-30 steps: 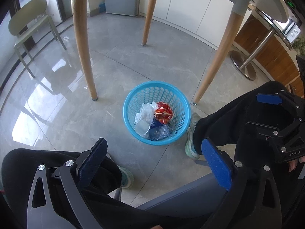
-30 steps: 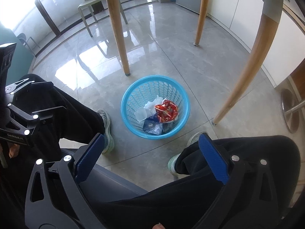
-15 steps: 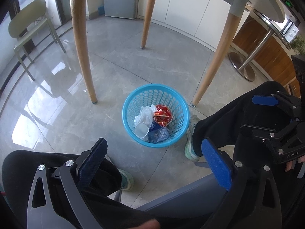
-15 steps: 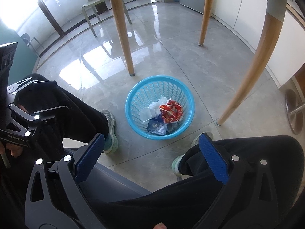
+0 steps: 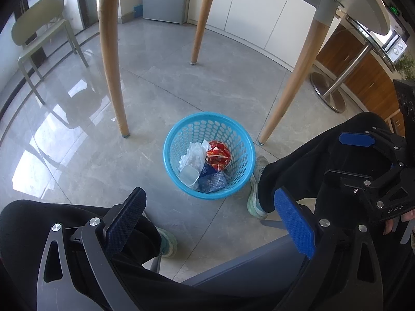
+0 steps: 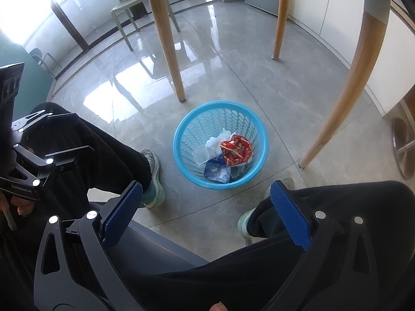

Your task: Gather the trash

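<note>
While both grippers hang above the seated person's knees, neither holds anything. Left gripper (image 5: 210, 212): blue pads spread wide, nothing between them; its body also shows at the left edge of the right wrist view (image 6: 55, 132), fingers apart there too. Right gripper (image 6: 206, 207): jaws wide, empty.

Blue perforated basket (image 5: 234, 127) stands upright on grey tiled floor (image 5: 77, 155), between the person's two pale green shoes and just short of the wooden table legs (image 5: 111, 59). Inside it: red snack wrapper (image 5: 218, 155), crumpled white plastic (image 5: 193, 154), clear plastic cup (image 5: 188, 175) lying on its side, blue-printed wrapper (image 5: 211, 180). All trash sits below the rim.

Pale green chair (image 5: 39, 33) stands far left, well apart from basket
</note>
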Demonstrator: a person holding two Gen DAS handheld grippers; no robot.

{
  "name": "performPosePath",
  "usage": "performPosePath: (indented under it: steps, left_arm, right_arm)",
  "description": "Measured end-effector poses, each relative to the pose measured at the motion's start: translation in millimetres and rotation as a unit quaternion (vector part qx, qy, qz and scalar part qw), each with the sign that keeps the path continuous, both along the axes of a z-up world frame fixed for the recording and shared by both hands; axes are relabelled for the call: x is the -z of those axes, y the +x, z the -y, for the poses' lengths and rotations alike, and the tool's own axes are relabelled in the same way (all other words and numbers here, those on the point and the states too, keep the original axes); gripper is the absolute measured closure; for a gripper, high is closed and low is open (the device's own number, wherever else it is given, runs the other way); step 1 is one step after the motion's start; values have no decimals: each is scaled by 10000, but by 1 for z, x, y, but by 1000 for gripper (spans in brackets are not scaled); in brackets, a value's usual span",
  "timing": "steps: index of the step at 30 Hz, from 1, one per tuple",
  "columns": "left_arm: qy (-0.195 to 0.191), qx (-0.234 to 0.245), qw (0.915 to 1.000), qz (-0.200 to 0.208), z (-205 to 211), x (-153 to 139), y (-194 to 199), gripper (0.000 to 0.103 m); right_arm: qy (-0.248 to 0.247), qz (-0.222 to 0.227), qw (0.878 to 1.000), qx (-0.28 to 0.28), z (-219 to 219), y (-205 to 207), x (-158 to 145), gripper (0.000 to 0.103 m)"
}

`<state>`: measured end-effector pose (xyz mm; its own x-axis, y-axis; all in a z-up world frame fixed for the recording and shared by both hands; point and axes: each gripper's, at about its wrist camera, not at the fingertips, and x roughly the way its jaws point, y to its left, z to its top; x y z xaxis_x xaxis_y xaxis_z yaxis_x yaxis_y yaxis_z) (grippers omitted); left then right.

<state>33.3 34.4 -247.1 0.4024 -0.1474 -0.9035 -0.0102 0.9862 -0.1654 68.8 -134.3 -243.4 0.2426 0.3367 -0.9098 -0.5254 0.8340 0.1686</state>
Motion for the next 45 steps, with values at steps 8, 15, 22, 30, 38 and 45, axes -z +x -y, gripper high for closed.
performPosePath:
  steps: [8, 15, 22, 30, 38, 45]
  left_arm:
    - [-50, -18, 10000, 15, -2, 1, -1, 6]
    - [-108, -53, 9999, -6, -3, 2, -1, 6]
    - [-159, -70, 9998, -6, -4, 2, 0, 6]
    - [-173, -63, 9998, -4, -5, 2, 0, 6]
    - [-163, -64, 9998, -11, -4, 2, 0, 6]
    - [-165, -62, 9998, -9, -3, 2, 0, 6]
  right_arm:
    - [6, -59, 10000, 6, 1, 2, 1, 9]
    - [25, -53, 10000, 0, 2, 3, 1, 9]
    - [40, -117, 9999, 26, 3, 5, 1, 9]
    - [33, -131, 9999, 26, 3, 6, 1, 9]
    - [34, -131, 9999, 25, 3, 6, 1, 9]
    - [34, -132, 9999, 25, 3, 7, 1, 9]
